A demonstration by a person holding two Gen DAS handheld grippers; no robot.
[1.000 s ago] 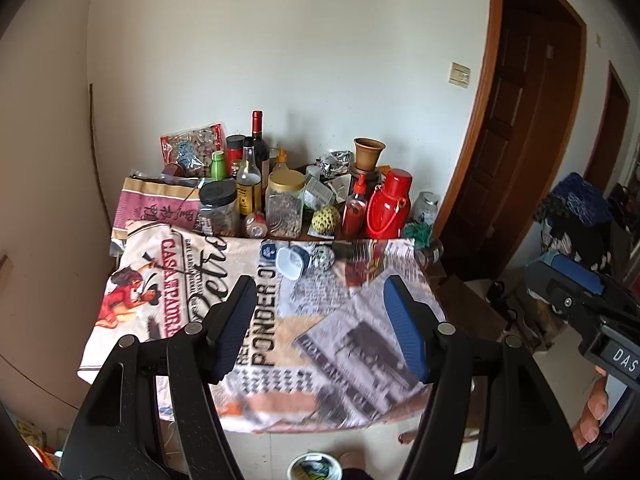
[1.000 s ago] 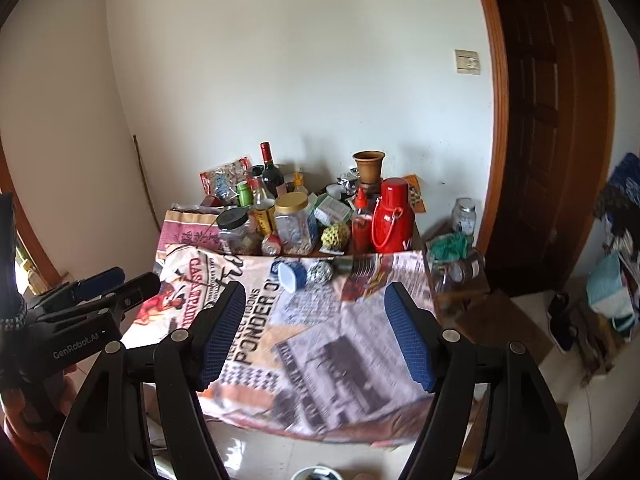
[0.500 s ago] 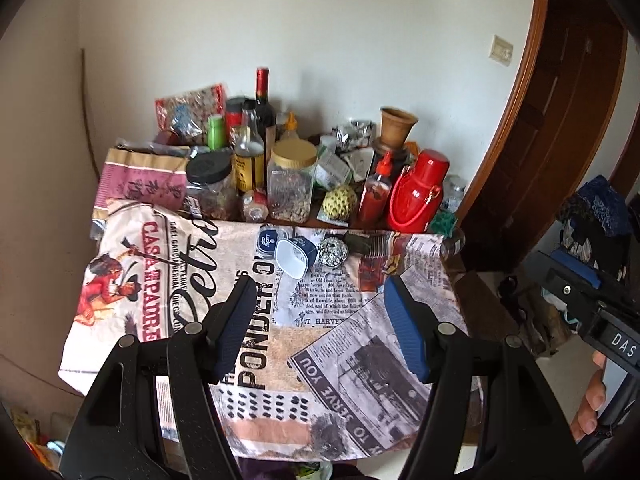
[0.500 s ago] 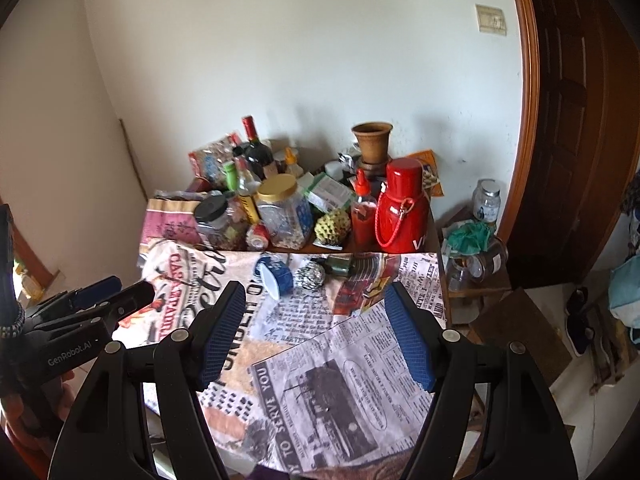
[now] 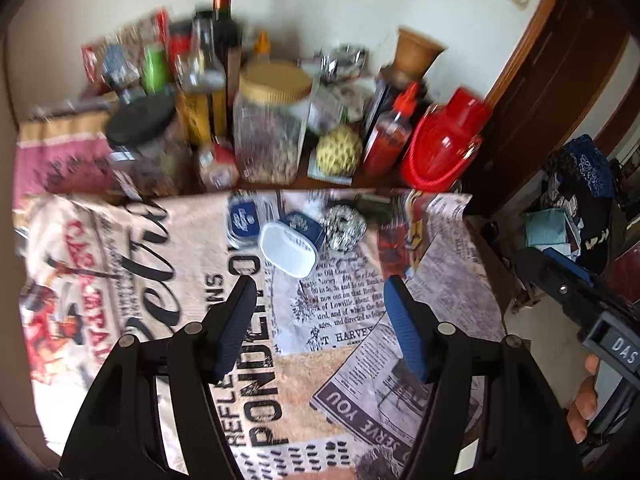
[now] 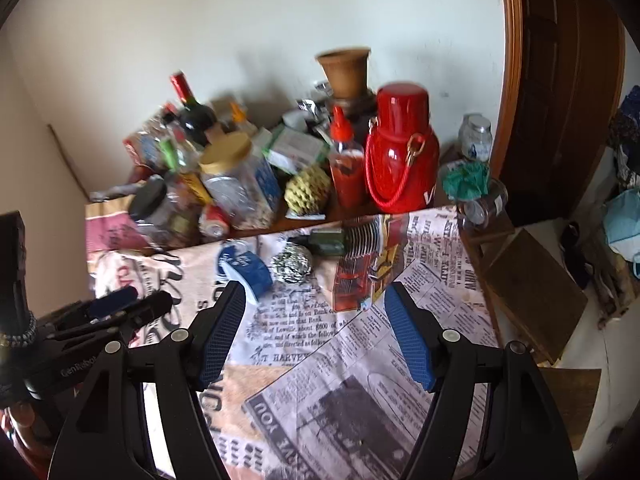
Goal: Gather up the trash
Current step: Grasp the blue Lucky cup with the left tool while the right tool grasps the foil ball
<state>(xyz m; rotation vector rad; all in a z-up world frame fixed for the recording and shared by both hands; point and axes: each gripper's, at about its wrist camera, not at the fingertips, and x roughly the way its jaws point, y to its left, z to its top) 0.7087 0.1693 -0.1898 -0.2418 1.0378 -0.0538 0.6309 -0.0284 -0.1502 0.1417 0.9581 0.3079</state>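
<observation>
A blue and white plastic cup (image 5: 289, 244) lies on its side on the printed tablecloth (image 5: 168, 272), with a blue lid (image 5: 244, 216) to its left and a crumpled foil ball (image 5: 345, 227) to its right. A dark green bottle (image 6: 328, 241) lies behind the foil ball (image 6: 291, 266). The cup also shows in the right wrist view (image 6: 245, 270). My left gripper (image 5: 320, 300) is open and empty, just short of the cup. My right gripper (image 6: 316, 308) is open and empty, just short of the foil ball.
Jars, bottles, a red thermos (image 6: 400, 152), a red sauce bottle (image 5: 390, 132), a clay pot (image 6: 346, 68) and a green custard apple (image 5: 338, 151) crowd the table's back. A brown door (image 6: 560, 80) and a low wooden stand (image 6: 532, 284) are to the right.
Both grippers have moved forward and down toward the table, so the cup and foil ball are much nearer. Both stay open.
</observation>
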